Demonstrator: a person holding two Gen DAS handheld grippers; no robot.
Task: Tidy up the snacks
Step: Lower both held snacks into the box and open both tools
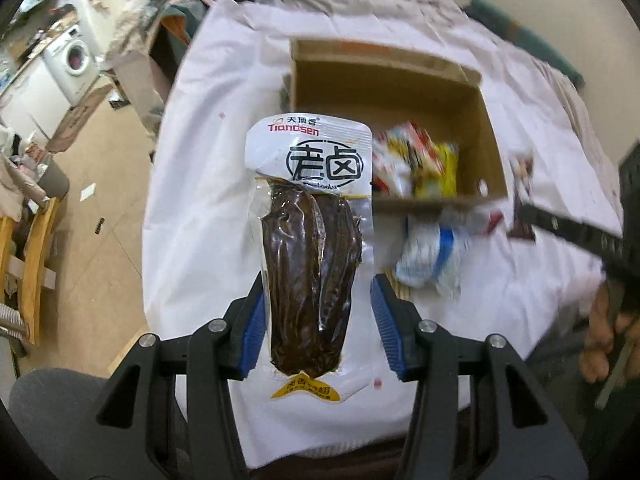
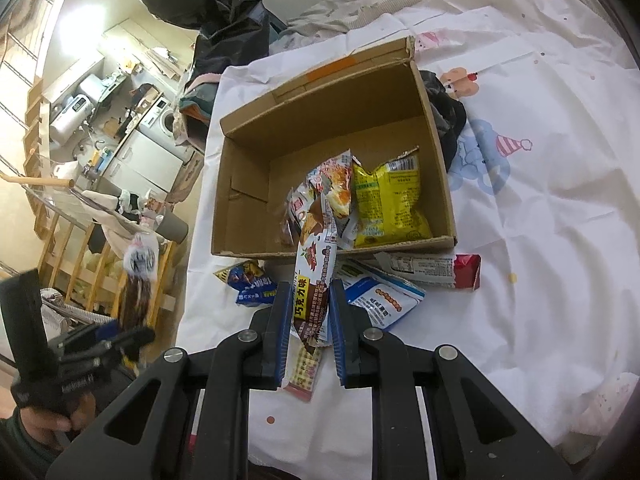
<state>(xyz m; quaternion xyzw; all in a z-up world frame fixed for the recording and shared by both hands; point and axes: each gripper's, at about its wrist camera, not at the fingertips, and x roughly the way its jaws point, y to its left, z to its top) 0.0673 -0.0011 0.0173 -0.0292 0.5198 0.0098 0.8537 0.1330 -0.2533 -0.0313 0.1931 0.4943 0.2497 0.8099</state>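
The left gripper (image 1: pixel 318 328) has its fingers clamped on a brown snack pack (image 1: pixel 310 248), the right gripper (image 2: pixel 308 320) on a chocolate bar (image 2: pixel 314 276); each should be carried over the box (image 2: pixel 248 216) at twelve o'clock before the fingers let go.

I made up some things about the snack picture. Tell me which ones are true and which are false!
1. The left gripper holds a dark brown snack pack. True.
2. The cardboard box is empty. False: a yellow bag and other packets lie inside.
3. The right gripper pinches a chocolate wafer pack. True.
4. Every snack is already in the box. False: a blue packet and others lie on the white sheet outside.
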